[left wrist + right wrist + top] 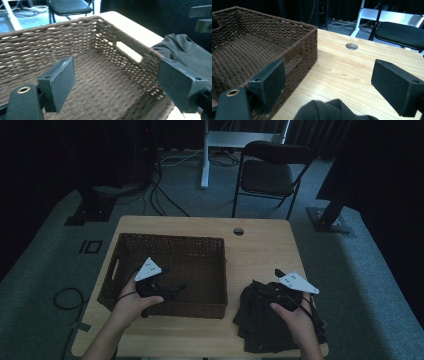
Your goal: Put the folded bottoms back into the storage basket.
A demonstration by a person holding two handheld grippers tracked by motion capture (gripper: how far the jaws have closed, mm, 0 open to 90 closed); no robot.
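While both tongs gape wide, empty: L tongs (pixel 115 82) over wicker basket (pixel 200 245), R tongs (pixel 329 82) over dark cloth (pixel 260 320).

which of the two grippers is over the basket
The left gripper, held above the brown wicker basket with jaws open. The right gripper is over the dark cloth pile beside the basket.

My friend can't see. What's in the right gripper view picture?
Two open black fingers reach over a light wooden table. A dark brown woven wicker basket sits at left, dark crumpled cloth lies just below, and a black chair stands behind.
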